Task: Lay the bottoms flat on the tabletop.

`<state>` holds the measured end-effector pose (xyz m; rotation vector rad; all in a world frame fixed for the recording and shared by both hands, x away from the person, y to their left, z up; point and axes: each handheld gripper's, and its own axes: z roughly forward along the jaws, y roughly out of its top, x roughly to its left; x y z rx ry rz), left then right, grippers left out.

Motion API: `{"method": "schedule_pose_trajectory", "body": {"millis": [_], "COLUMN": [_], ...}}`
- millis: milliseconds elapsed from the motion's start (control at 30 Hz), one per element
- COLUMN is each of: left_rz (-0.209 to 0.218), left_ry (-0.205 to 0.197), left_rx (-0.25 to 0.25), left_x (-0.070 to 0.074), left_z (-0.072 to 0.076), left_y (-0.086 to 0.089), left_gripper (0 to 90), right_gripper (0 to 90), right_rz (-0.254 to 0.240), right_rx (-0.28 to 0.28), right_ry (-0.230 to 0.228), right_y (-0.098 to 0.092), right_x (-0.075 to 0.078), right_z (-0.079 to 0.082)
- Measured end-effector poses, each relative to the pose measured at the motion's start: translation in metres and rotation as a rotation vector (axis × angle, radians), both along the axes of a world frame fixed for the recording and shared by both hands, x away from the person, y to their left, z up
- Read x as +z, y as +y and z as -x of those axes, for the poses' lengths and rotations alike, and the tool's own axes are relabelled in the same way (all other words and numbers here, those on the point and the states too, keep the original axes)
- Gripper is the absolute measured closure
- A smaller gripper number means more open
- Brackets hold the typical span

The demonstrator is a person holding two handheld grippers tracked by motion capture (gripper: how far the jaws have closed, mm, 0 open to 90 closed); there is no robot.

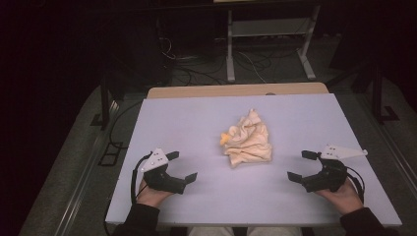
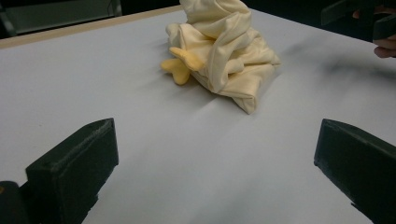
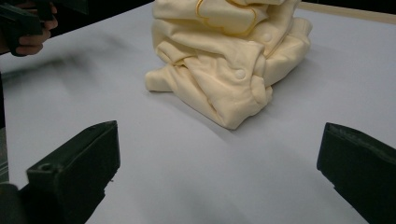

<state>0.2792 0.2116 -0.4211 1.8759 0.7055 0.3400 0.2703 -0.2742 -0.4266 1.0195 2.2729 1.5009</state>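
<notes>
A crumpled pale yellow garment (image 1: 248, 139) with snap buttons and a darker yellow tab lies in a heap near the middle of the white table (image 1: 196, 123). My left gripper (image 1: 182, 167) rests at the near left, jaws wide apart and empty, pointing toward the heap. At the near right my right gripper (image 1: 299, 166) also stands open with nothing in it. In the left gripper view the garment (image 2: 224, 51) sits well ahead of the black jaws. The right gripper view shows the garment (image 3: 229, 60) ahead as well, snaps facing the camera.
The table is a white board with a wooden strip (image 1: 236, 90) along its far edge. Beyond it, on the dark floor, stand a white metal frame (image 1: 268, 44) and loose cables (image 1: 196, 69). A rail (image 1: 83, 177) runs along the floor at the left.
</notes>
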Motion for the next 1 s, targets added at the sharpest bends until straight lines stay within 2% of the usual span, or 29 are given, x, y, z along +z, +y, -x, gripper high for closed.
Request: {"method": "schedule_pose_trajectory", "body": {"millis": [467,867,1000], "left_rz": [-0.004,0.004,-0.007], "left_ry": [0.000,0.005,0.015], "left_rx": [-0.001,-0.006,-0.011], "left_x": [0.0002,0.0021,0.0029], "left_z": [0.0006,0.0025,0.0032], "left_y": [-0.0011,-0.0025,-0.0048], "left_gripper": [0.0,0.0,0.0], "right_gripper": [0.0,0.0,0.0], "right_rz": [-0.015,-0.001,0.018], "right_rx": [-0.005,-0.011,-0.016], "right_ry": [-0.010,0.007,0.013], "right_y": [-0.0026,-0.0025,-0.0021], "right_x": [0.0013,0.0025,0.0048], "right_z": [0.0013,0.0015,0.0009]}}
